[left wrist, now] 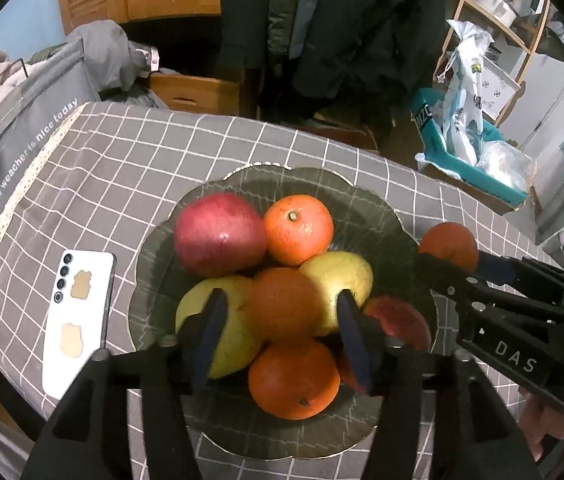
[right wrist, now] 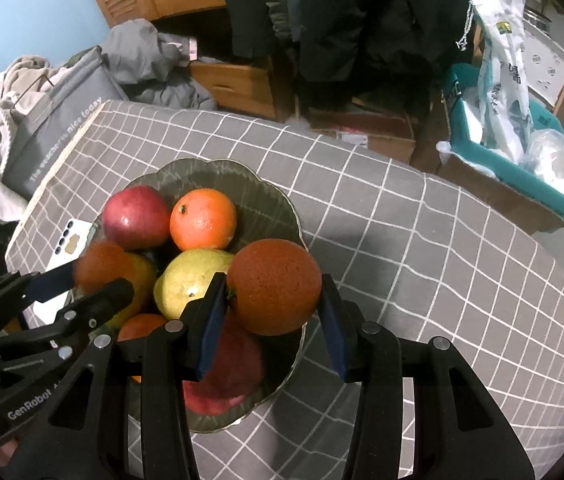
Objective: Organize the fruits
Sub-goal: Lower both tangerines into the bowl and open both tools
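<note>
An orange (right wrist: 274, 287) sits pinched between the blue pads of the right tool (right wrist: 272, 322), above the right rim of the dark green bowl (right wrist: 266, 200). The left tool (left wrist: 282, 332) grips a second orange (left wrist: 282, 306) over the heap of apples, pears and oranges in the bowl. A white phone (left wrist: 78, 320) lies left of the bowl on the checked worktop (right wrist: 421, 260).

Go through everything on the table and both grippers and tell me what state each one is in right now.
Left gripper: shut on an orange, over the bowl.
Right gripper: shut on another orange, at the bowl's right edge.
Bowl: upright on the checked tablecloth, holding fruit.
Red apple: resting in the bowl, untouched.
Stemmed orange: resting beside the apple.
Phone: lying face down, left of the bowl.
</note>
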